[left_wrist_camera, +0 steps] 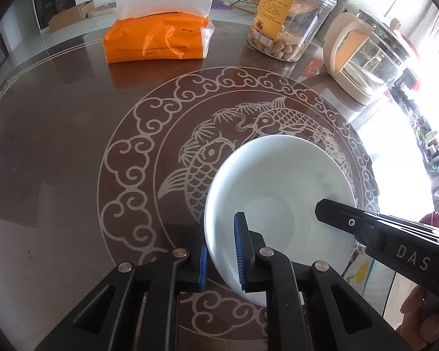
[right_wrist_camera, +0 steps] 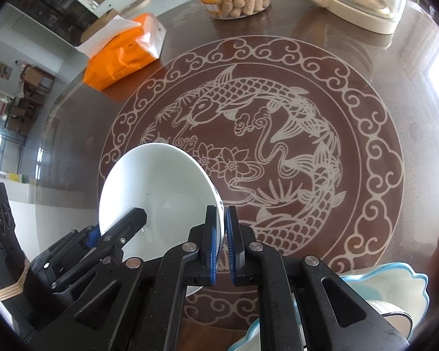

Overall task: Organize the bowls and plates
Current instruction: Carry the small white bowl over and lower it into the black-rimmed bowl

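Observation:
A plain white bowl [left_wrist_camera: 278,175] stands on the dark table, over its pale fish pattern. My left gripper [left_wrist_camera: 221,260] is shut on the bowl's near-left rim, one blue pad inside the wall and one outside. My right gripper [right_wrist_camera: 221,242] is shut on the opposite rim, and the thin wall shows between its blue pads. In the left wrist view, one black finger [left_wrist_camera: 336,216] of the right gripper reaches into the bowl from the right. In the right wrist view, the bowl [right_wrist_camera: 155,181] looks tilted, and the left gripper [right_wrist_camera: 114,225] clamps its lower left edge.
An orange tissue pack [left_wrist_camera: 158,41] lies at the back of the table. A clear jar of snack sticks [left_wrist_camera: 289,20] and a glass kettle with a cream handle [left_wrist_camera: 363,55] stand at the back right. Blue-rimmed white dishes [right_wrist_camera: 389,292] sit close by at the right wrist view's bottom right.

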Demonstrator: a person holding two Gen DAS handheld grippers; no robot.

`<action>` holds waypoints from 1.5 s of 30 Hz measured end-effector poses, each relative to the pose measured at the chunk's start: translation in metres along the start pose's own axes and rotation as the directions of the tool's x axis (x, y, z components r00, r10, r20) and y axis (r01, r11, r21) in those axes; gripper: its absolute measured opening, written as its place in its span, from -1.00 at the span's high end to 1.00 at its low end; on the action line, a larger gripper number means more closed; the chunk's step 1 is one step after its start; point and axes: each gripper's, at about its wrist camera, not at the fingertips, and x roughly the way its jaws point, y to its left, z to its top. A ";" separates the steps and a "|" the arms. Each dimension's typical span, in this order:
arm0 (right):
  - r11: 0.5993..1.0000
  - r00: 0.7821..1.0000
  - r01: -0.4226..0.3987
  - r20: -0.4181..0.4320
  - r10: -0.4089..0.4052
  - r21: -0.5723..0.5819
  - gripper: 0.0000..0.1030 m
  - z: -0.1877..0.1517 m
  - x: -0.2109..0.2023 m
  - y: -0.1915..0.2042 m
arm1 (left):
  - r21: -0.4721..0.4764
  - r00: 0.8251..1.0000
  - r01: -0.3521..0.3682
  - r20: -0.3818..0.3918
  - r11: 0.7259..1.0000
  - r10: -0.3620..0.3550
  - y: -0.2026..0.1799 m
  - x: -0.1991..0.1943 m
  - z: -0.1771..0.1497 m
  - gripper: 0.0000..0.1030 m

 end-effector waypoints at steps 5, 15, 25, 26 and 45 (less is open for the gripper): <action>0.999 0.999 -0.041 0.031 0.041 -0.005 0.82 -0.005 -0.017 0.003 | 0.019 0.999 0.003 0.044 1.000 -0.004 -0.003 -0.031 -0.002 0.70; 0.996 0.985 -0.084 0.149 0.085 -0.014 0.82 -0.045 -0.121 -0.013 | 0.177 0.987 0.062 0.132 0.982 -0.086 -0.078 -0.118 -0.030 0.70; 0.992 0.985 0.009 0.167 -0.031 0.128 0.81 -0.094 -0.156 -0.098 | 0.314 0.994 0.087 0.030 0.946 -0.102 -0.163 -0.082 -0.073 0.70; 0.990 0.986 0.010 0.162 -0.033 0.137 0.82 -0.097 -0.153 -0.103 | 0.319 0.995 0.084 0.024 0.944 -0.096 -0.165 -0.078 -0.075 0.70; 0.993 0.980 0.076 0.177 -0.091 0.089 0.86 -0.113 -0.125 -0.113 | 0.414 1.000 -0.006 0.008 0.910 0.003 -0.175 -0.053 -0.092 0.70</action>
